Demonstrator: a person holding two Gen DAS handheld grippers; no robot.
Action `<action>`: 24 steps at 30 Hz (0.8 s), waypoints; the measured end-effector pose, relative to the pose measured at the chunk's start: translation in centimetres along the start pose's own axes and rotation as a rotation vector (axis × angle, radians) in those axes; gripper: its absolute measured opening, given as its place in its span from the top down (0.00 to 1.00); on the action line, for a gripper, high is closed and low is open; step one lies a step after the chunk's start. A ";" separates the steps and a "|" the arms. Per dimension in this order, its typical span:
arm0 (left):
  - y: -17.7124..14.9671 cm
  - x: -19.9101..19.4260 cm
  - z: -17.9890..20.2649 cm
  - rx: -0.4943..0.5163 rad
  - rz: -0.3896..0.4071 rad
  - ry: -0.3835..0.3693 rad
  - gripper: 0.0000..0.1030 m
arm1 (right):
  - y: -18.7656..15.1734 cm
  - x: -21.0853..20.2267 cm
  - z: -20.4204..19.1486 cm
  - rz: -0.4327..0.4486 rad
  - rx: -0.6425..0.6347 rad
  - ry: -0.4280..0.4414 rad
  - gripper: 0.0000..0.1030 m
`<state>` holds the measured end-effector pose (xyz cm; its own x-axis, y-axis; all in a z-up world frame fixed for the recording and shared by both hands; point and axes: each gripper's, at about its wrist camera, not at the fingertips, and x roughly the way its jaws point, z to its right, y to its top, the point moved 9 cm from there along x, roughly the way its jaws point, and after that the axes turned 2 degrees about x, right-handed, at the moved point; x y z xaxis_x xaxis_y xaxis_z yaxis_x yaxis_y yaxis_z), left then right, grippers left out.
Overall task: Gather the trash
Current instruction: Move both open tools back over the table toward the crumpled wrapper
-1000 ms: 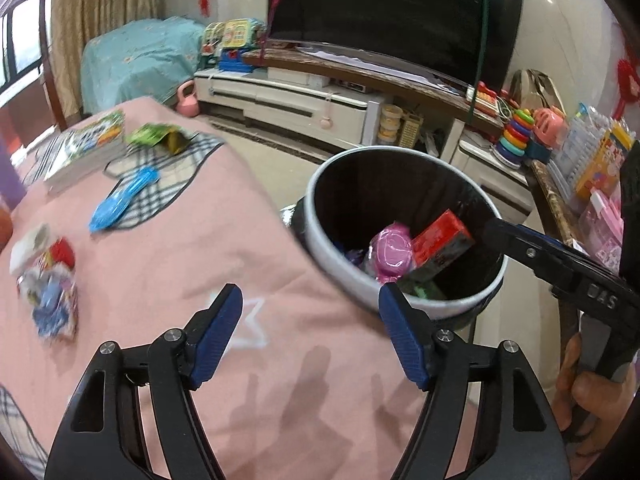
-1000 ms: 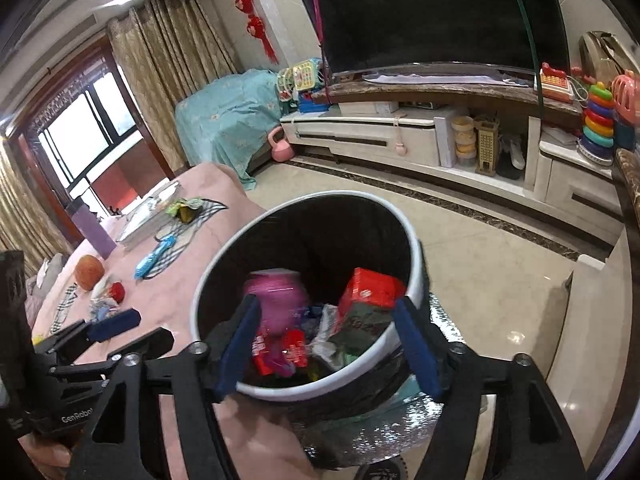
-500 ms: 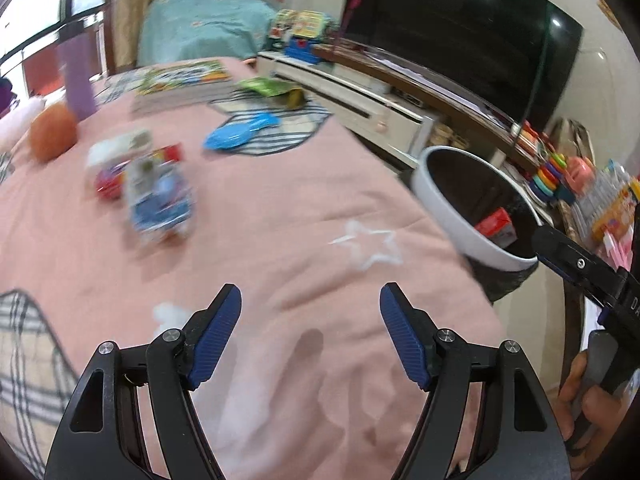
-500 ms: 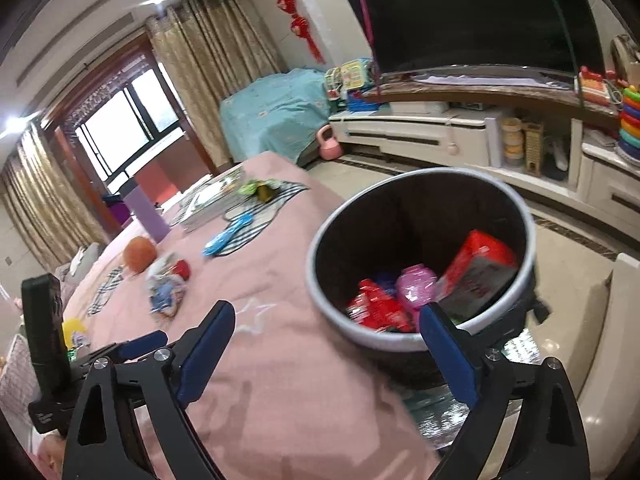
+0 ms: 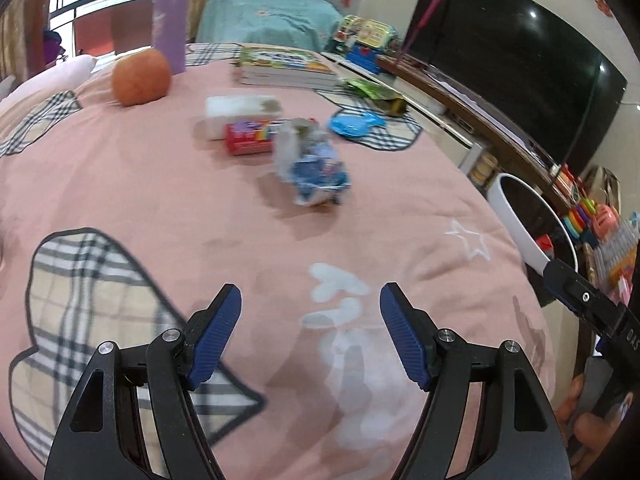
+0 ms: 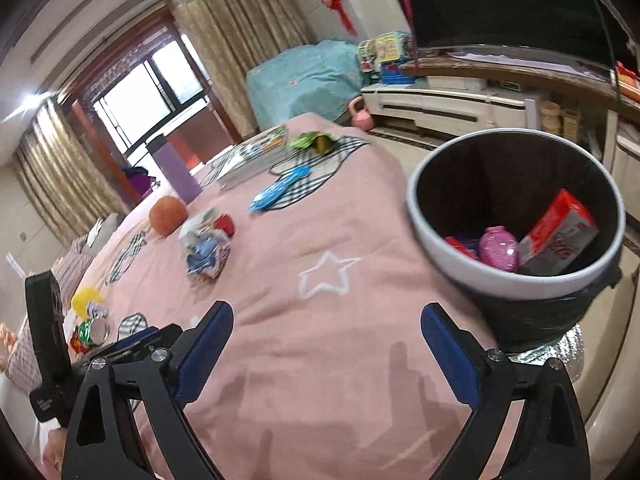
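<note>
My left gripper [image 5: 310, 304] is open and empty above the pink cloth, well short of a crumpled clear-and-blue wrapper [image 5: 314, 168]. Behind the wrapper lie a red can [image 5: 248, 140] and a white pack [image 5: 240, 110]. My right gripper [image 6: 326, 320] is open and empty over the cloth, left of the black-lined trash bin [image 6: 472, 268]. The bin holds a red box [image 6: 560, 236] and a pink object [image 6: 498, 248]. The wrapper shows in the right wrist view [image 6: 206, 246] too, as does the left gripper's body [image 6: 132, 346]. The bin also shows in the left wrist view [image 5: 516, 220].
On the cloth [image 5: 200, 200] lie an orange fruit [image 5: 140, 78], a purple cup [image 5: 170, 20], stacked books [image 5: 288, 66], a green packet [image 5: 368, 88] and a blue plastic item [image 5: 354, 124]. Small yellow and foil bits [image 6: 86, 320] lie at the near left. A TV cabinet [image 6: 460, 100] stands behind.
The left gripper has swung left, away from the bin and toward the items on the cloth. The right gripper has pulled back from over the bin; both stay open.
</note>
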<state>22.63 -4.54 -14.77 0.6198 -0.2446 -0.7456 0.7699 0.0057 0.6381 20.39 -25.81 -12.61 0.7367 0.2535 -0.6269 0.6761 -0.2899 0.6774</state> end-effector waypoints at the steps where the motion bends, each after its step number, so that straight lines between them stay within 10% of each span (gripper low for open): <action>1: -0.1 0.0 -0.6 -0.007 0.002 0.003 0.29 | -0.2 0.0 -0.3 -0.002 -0.007 0.004 0.07; 24: 3.3 1.3 -7.9 0.054 0.004 0.099 0.29 | -1.0 5.8 -8.3 -0.077 -0.101 0.117 0.07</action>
<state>27.12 2.84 -15.17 0.6372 -0.1480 -0.7563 0.7594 -0.0465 0.6489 24.09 -16.37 -13.74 0.6747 0.3789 -0.6334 0.7240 -0.1729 0.6678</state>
